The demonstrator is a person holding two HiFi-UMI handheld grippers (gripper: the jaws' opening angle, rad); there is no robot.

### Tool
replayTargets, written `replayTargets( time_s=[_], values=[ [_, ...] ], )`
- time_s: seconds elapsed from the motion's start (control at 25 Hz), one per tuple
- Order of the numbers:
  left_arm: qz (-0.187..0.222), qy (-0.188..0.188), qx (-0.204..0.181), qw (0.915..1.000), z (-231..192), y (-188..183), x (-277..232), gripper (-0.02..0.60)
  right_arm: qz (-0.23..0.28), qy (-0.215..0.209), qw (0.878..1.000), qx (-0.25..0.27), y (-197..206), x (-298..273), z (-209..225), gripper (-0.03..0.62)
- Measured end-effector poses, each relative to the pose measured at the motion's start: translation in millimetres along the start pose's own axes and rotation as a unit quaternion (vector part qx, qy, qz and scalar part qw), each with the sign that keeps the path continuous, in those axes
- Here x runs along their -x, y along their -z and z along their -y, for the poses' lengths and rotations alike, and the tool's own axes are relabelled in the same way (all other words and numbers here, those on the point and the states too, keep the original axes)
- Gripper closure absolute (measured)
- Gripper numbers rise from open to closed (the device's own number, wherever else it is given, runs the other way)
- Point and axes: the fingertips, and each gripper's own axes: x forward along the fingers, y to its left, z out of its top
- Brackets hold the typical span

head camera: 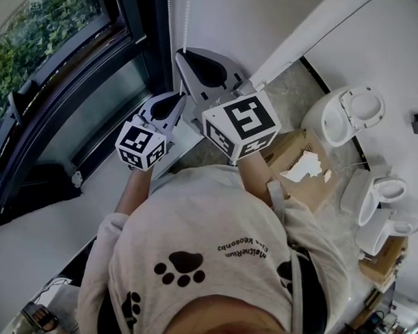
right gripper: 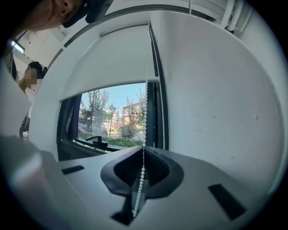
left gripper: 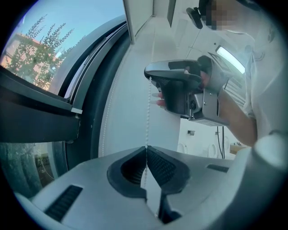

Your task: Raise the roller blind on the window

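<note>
The white roller blind [right gripper: 112, 63] hangs partly lowered over the window [right gripper: 114, 119], with trees and sky showing below its bottom edge. Its white bead chain [right gripper: 146, 90] runs down beside the frame in two strands. My right gripper [right gripper: 144, 146] is shut on the nearer strand, and the beads trail down between its pads. Lower on the same strand [left gripper: 147, 112], my left gripper [left gripper: 146, 147] is shut on it. From there the right gripper [left gripper: 180, 87] shows higher up. In the head view both grippers, left [head camera: 180, 97] and right [head camera: 179, 55], are held up by the window frame.
The dark window frame [head camera: 74, 103] and a white sill [head camera: 42, 232] lie to the left. A black window handle [right gripper: 96, 140] sits low in the opening. White toilets [head camera: 344, 113] and a cardboard box [head camera: 298, 162] stand on the floor to the right. A plain white wall [right gripper: 216, 103] borders the chain.
</note>
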Motion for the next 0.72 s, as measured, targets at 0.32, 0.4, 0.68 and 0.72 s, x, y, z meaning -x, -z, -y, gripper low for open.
replayTargets(
  time_s=[0.32,0.4,0.68,0.72],
  values=[
    [-0.003,0.017,0.008,0.9998,6,-1,4,0.457,-0.004,0.006,1.0,-0.006,9,0,5,0.583],
    [0.008,0.017,0.014,0.9997,5,-11,7,0.457,-0.018,0.005,1.0,-0.01,21,-1,5,0.583],
    [0.036,0.003,0.013,0.9993,-5,-43,24,0.468,-0.06,-0.001,0.998,-0.02,69,-4,-1,0.583],
    [0.04,0.001,0.015,0.9991,-7,-46,27,0.468,-0.064,-0.001,0.998,-0.021,75,-5,-1,0.583]
  ],
)
